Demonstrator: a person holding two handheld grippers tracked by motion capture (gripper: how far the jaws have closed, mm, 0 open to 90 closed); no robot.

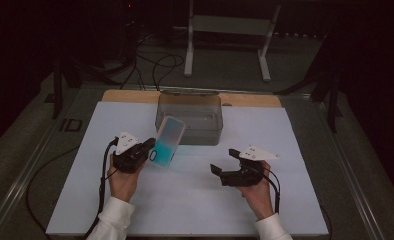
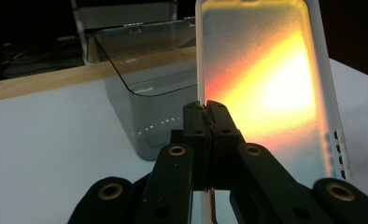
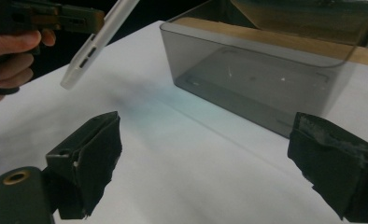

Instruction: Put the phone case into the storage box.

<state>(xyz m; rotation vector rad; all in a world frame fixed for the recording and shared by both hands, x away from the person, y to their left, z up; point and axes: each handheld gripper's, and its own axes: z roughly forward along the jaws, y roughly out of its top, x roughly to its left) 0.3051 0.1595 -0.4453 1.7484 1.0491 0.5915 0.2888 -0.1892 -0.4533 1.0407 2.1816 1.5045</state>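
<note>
A phone (image 1: 167,140) with a white rim and a glowing face hangs tilted above the table, just in front of the grey see-through box (image 1: 189,131). My left gripper (image 1: 152,147) is shut on its lower left edge. In the left gripper view the pads (image 2: 206,109) pinch the rim of the phone (image 2: 261,88), whose face glows orange-yellow. My right gripper (image 1: 225,161) hovers open to the right of it, with nothing between its fingers. In the right gripper view the right gripper (image 3: 210,163) stands wide, facing the box (image 3: 266,79), and the phone (image 3: 98,37) slants at upper left.
The white mat (image 1: 195,200) covers the table, with a wooden strip (image 1: 245,99) behind the box. The box's lid (image 2: 140,46) stands open at the back. A metal stand (image 1: 230,30) and cables (image 1: 155,65) are on the floor beyond. A hand (image 3: 9,56) holds the left gripper.
</note>
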